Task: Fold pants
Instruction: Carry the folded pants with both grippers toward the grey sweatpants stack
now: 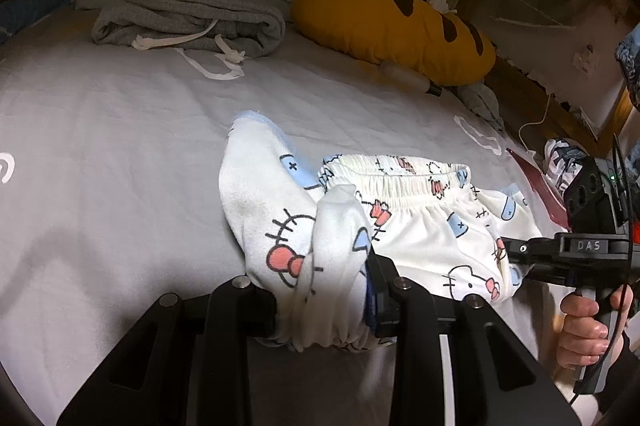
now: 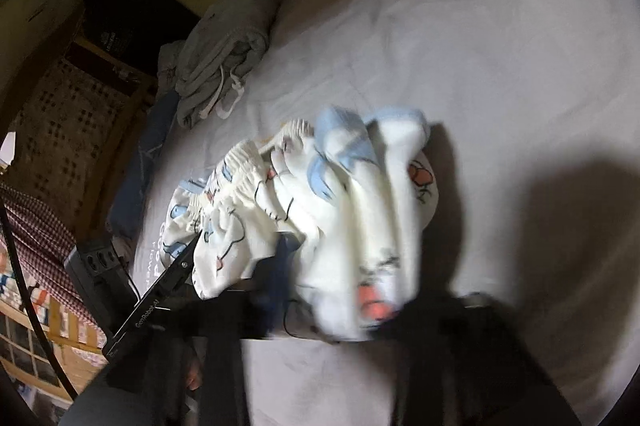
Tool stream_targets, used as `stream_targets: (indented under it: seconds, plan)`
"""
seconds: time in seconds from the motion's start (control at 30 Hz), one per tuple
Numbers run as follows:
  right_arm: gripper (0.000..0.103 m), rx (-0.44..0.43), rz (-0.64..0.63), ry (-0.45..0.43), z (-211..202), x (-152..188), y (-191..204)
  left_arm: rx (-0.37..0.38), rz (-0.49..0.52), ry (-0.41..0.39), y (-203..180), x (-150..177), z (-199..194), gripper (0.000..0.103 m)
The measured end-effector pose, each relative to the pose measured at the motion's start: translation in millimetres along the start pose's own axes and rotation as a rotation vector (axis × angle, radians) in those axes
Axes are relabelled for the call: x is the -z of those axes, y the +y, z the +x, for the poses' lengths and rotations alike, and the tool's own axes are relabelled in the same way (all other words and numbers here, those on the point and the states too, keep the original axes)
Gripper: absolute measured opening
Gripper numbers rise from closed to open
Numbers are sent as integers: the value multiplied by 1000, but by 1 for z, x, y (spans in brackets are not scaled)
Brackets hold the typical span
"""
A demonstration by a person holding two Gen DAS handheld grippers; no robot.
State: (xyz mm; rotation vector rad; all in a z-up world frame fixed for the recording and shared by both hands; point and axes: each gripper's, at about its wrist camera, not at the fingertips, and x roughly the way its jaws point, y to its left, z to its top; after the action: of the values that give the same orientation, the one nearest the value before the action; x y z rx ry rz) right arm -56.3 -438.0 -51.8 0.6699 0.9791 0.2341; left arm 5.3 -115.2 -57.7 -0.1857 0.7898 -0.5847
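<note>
Your left tongs (image 1: 324,310) are clamped on a bunched fold of the pants (image 1: 420,226), the white fabric pinched between the two pads. The pants lie on the bed (image 1: 120,153) in front of you, waistband (image 1: 400,181) facing away, one leg end (image 1: 256,161) flipped up to the left. Your right tongs (image 2: 328,306) have fabric gathered between them too; that view is smeared, but the cloth bunches tightly at the jaws, so they look narrow and gripping the pants. In the left view the right tool reaches in from the right, its tips against the pants' near right edge.

To do this fold well, judge that both grips hold all layers, not just the top one; a single layer would slip and leave the leg behind. Lift both hands together and level so the cloth hangs evenly, then carry the near edge toward the waistband and lay it down flat. Keep the two grips well apart so the fold stays taut between them. Stay clear of the grey clothes (image 1: 184,13) and the yellow pillow (image 1: 392,25) at the far side of the bed.
</note>
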Motion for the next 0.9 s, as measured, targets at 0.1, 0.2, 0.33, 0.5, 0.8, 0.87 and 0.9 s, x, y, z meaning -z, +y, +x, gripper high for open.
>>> stream_targets:
  seconds: [0.1,0.2,0.33,0.5,0.8,0.87,0.9]
  plan:
    - [14,80,-117,-63,-3,0,20,-13,32,-12,-4,-1,-3,30]
    - [14,157,-258,-159,-19,6,43,-41,91,-55,-14,-3,-13,28]
    - [14,227,-392,-269,-38,16,73,-31,134,-123,-22,-14,-36,27]
    - [14,222,-484,-356,-58,8,108,-49,170,-223,-26,-41,-70,27]
    - [14,110,-546,-499,-47,-53,195,-175,266,-426,-25,-127,-124,28]
    - [14,103,-614,-530,-38,-67,222,-230,267,-420,-18,-149,-126,28]
    - [14,110,-642,-545,-33,-73,233,-234,271,-429,-15,-157,-127,28]
